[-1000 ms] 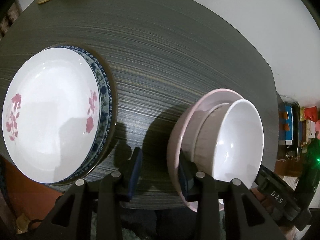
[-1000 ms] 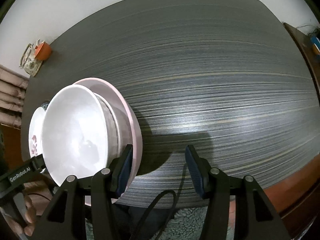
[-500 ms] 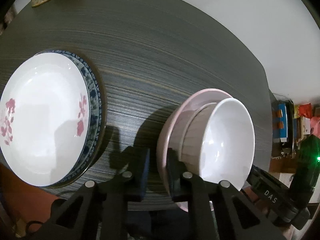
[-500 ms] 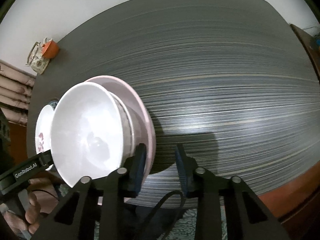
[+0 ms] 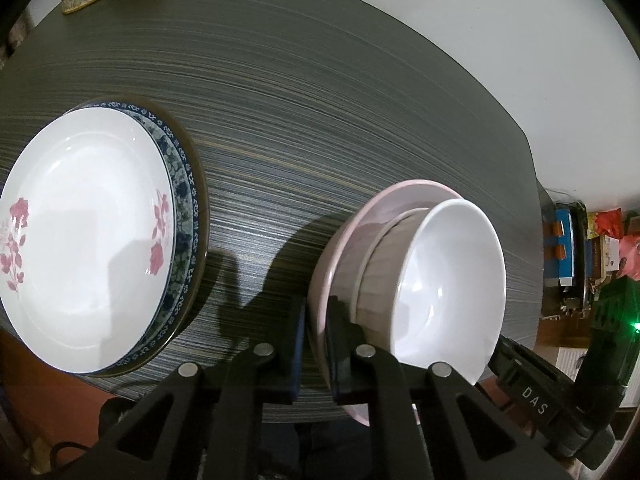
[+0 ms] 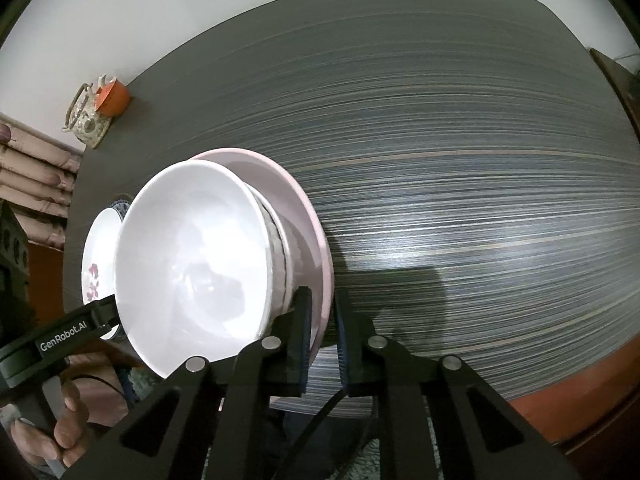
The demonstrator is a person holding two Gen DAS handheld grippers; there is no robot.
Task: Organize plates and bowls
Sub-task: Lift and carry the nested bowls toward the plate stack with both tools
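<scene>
Both grippers clamp the rim of the pink plate (image 5: pixel 362 232), one on each side, so the load sits balanced between two hands rather than levering on one edge. The left gripper (image 5: pixel 316 344) pinches the rim at about 6 o'clock in its own view; the right gripper (image 6: pixel 322 332) does the same at 6 o'clock in its view. The white bowl (image 5: pixel 448 288) rides nested on the plate (a second rim shows just under it). This stack stands near the front edge of the dark striped table (image 5: pixel 320 100). At 9 o'clock in the left view lies the flowered plate (image 5: pixel 80 240), stacked on a blue-patterned plate (image 5: pixel 185 216), probably the destination.

Compared with a second ago, both pairs of jaws have just been closing, from well apart to pressing on the pink rim.
</scene>
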